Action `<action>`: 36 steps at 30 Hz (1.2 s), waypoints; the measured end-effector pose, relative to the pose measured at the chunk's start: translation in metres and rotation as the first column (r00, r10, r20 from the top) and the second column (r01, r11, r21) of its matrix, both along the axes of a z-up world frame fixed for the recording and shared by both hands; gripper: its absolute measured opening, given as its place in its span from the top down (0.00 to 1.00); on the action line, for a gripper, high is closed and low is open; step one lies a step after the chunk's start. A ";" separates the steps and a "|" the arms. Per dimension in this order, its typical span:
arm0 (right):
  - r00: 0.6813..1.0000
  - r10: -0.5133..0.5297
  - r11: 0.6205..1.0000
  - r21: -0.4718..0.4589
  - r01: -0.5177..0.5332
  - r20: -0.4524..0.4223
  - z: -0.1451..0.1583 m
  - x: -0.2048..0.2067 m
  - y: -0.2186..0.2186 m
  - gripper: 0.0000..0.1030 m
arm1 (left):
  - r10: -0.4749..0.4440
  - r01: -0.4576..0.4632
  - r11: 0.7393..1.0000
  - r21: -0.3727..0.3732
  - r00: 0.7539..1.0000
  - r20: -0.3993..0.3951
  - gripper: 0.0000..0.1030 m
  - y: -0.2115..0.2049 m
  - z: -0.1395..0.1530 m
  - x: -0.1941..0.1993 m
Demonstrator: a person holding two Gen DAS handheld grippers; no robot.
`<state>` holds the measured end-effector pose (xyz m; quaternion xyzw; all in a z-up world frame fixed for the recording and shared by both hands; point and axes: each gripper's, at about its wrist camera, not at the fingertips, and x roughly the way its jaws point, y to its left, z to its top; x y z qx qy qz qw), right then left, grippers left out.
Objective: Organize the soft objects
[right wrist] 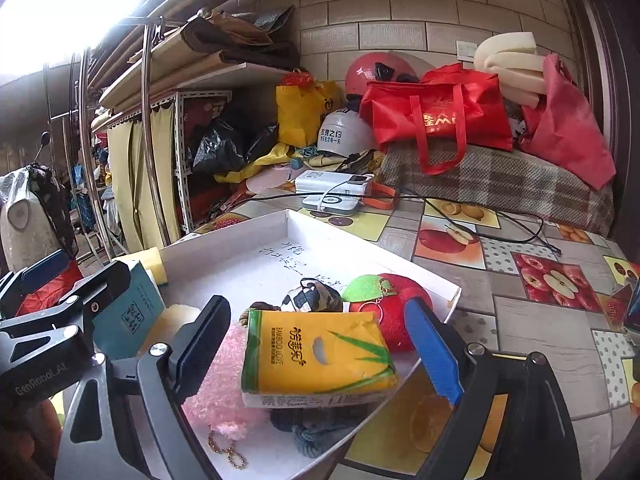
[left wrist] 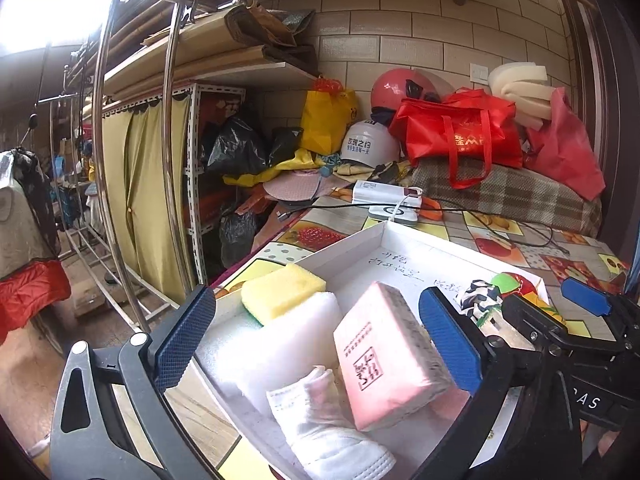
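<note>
— Where does everything lie?
— In the shallow white cardboard tray (right wrist: 404,262) on the fruit-print tablecloth (right wrist: 532,304). My right gripper (right wrist: 316,354) is spread wide, the yellow-and-green tissue pack (right wrist: 316,354) lying between its fingers.
— And your left?
— My left gripper (left wrist: 320,340) is spread too, the pink wrapped tissue pack (left wrist: 384,360) leaning between its fingers, just beside the blue right pad; a yellow sponge (left wrist: 282,289) lies ahead.

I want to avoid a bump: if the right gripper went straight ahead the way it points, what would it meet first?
Most likely the yellow tissue pack, which sits between the open fingers of the right gripper. Beyond it lie a black-and-white toy and a red plush apple in the white tray. Depth is uncertain.
</note>
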<state>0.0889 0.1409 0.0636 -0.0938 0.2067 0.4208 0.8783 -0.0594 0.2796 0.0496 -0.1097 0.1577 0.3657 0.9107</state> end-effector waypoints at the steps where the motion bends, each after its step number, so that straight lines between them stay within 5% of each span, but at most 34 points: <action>1: 1.000 -0.001 1.000 0.004 0.001 -0.009 0.000 0.002 -0.001 0.07 | 0.002 -0.002 1.000 -0.004 1.000 -0.003 0.00 0.001 0.000 0.000; 3: 1.000 -0.005 1.000 0.004 0.005 -0.017 0.000 0.005 0.001 0.00 | 0.009 -0.009 1.000 -0.008 1.000 -0.003 0.00 0.002 0.000 -0.001; 18: 0.995 -0.020 0.997 0.075 0.013 0.102 0.011 -0.016 -0.024 0.00 | 0.020 -0.020 0.999 0.040 1.000 0.008 0.00 -0.019 0.002 -0.009; 36: 0.995 -0.090 0.996 0.009 0.089 0.051 0.007 -0.034 -0.138 0.00 | -0.131 0.132 0.991 0.010 0.988 -0.077 0.00 -0.128 -0.002 -0.010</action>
